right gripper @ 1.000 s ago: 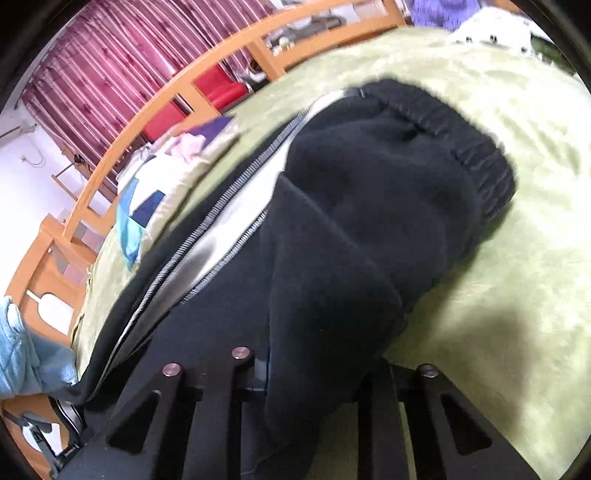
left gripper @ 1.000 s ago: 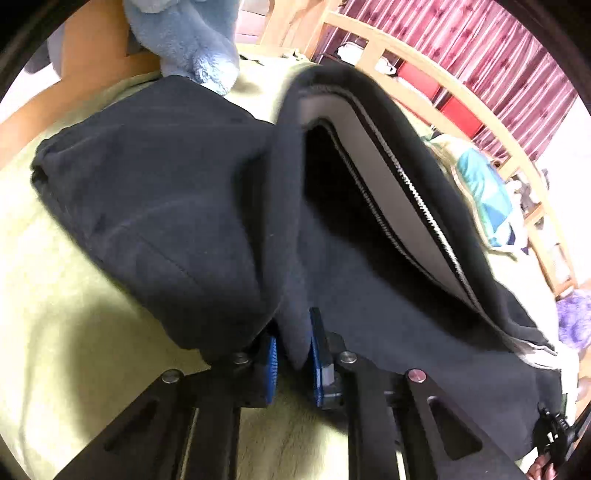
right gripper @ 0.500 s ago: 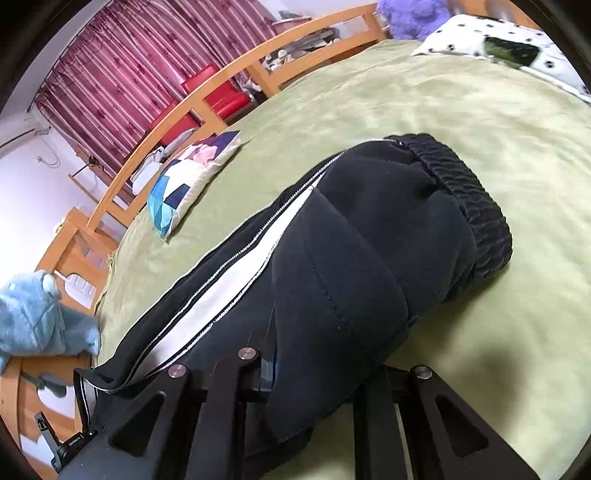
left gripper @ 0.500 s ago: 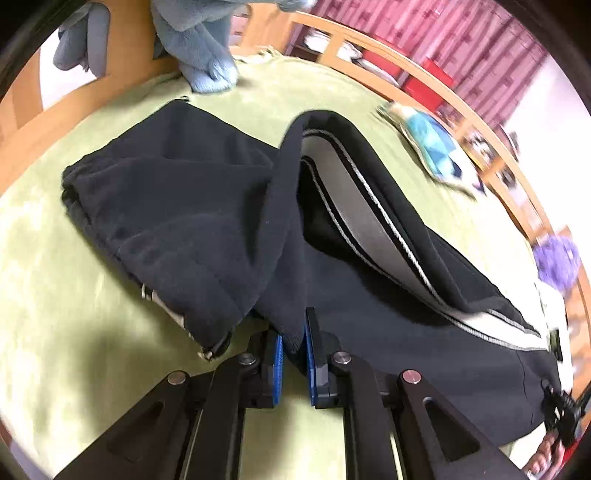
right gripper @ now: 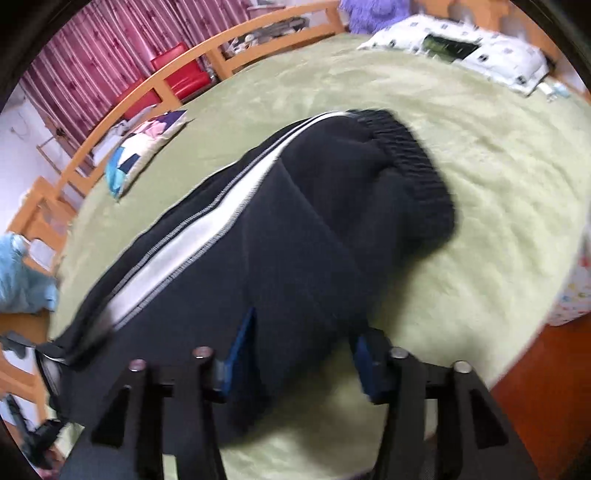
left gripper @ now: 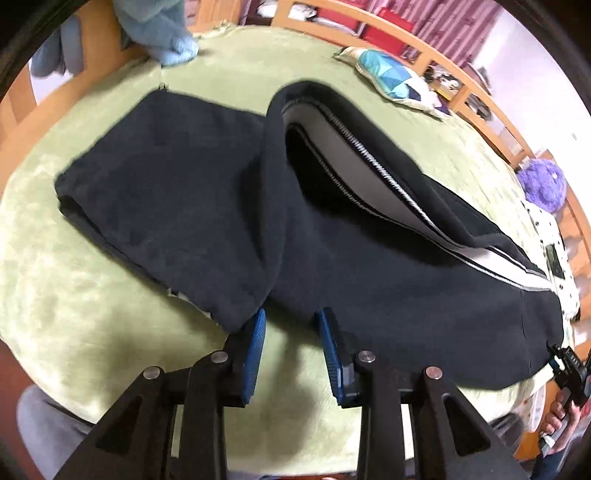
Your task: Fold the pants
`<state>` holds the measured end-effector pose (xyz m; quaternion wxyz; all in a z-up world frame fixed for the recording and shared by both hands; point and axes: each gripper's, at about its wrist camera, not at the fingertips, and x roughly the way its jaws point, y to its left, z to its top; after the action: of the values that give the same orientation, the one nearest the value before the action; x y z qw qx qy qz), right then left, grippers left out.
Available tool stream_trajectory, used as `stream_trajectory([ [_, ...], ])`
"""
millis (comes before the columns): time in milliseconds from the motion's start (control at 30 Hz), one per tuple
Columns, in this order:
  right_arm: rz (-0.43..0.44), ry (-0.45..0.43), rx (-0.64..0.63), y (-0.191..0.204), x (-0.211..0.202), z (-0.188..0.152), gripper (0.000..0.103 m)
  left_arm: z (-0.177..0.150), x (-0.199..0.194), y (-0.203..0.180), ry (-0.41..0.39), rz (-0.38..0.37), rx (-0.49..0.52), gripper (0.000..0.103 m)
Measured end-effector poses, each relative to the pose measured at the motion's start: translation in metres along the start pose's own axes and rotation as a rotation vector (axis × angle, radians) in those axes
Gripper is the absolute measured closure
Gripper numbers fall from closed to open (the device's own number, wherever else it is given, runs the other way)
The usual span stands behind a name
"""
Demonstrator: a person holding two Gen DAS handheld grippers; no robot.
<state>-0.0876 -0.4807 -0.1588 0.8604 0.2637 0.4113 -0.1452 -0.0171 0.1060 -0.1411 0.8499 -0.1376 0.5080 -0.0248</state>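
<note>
The black pants [left gripper: 229, 206] lie spread on the green bed cover [left gripper: 74, 310], folded over lengthwise so that a white side stripe [left gripper: 354, 173] edged with grey stitching shows along the upper fold. In the left wrist view the leg end reaches toward the far left, and the body of the garment runs off to the right.

The left tongs [left gripper: 290, 328] stand at the near edge of the pants. Their jaws have just been opening and are now spread, with bare green cover between the blue pads [left gripper: 255, 343]. A drooping corner of black cloth touches the tip of the left pad, but nothing is pinched.

The right tongs [right gripper: 303, 343] sit at the near edge of the pants toward the waist end; the ribbed elastic waistband [right gripper: 413, 162] lies beyond them on the far right. Their jaws have also just been opening and stand spread. A fold of black cloth lies between the pads, which do not press on it: the right pad is clear of the fabric, while the left pad rests against it.

A patchwork cushion [right gripper: 144, 147] lies on the far side of the bed by the wooden rail [right gripper: 155, 85], a blue plush toy [left gripper: 159, 33] is at the far left end, and a spotted white pillow [right gripper: 480, 55] is at the far right.
</note>
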Motion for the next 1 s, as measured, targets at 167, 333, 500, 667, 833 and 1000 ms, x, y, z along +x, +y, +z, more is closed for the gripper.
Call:
stream_trajectory([
  [167,-0.036,-0.021,-0.008,0.001,-0.027,-0.011,0.050,0.001,-0.020,-0.006,-0.059,0.033,0.087,0.074],
  [333,-0.062,-0.051,-0.042,0.025,-0.041,-0.003,0.050,0.000,-0.035,-0.007,-0.123,0.050,0.114,0.074],
  [500,-0.053,-0.056,-0.059,0.053,-0.040,0.003,0.049,-0.006,-0.046,0.012,-0.191,-0.021,0.099,0.042],
  [667,-0.004,-0.039,-0.062,0.077,-0.032,0.001,0.049,-0.007,-0.044,0.020,-0.195,-0.065,0.098,0.042],
  [833,0.008,-0.017,-0.098,0.097,-0.025,-0.006,0.049,0.000,-0.027,0.015,-0.171,-0.067,0.125,0.041],
  [1000,0.007,0.009,-0.094,0.103,-0.017,-0.011,0.049,0.010,0.002,-0.001,-0.164,0.056,0.165,0.041],
])
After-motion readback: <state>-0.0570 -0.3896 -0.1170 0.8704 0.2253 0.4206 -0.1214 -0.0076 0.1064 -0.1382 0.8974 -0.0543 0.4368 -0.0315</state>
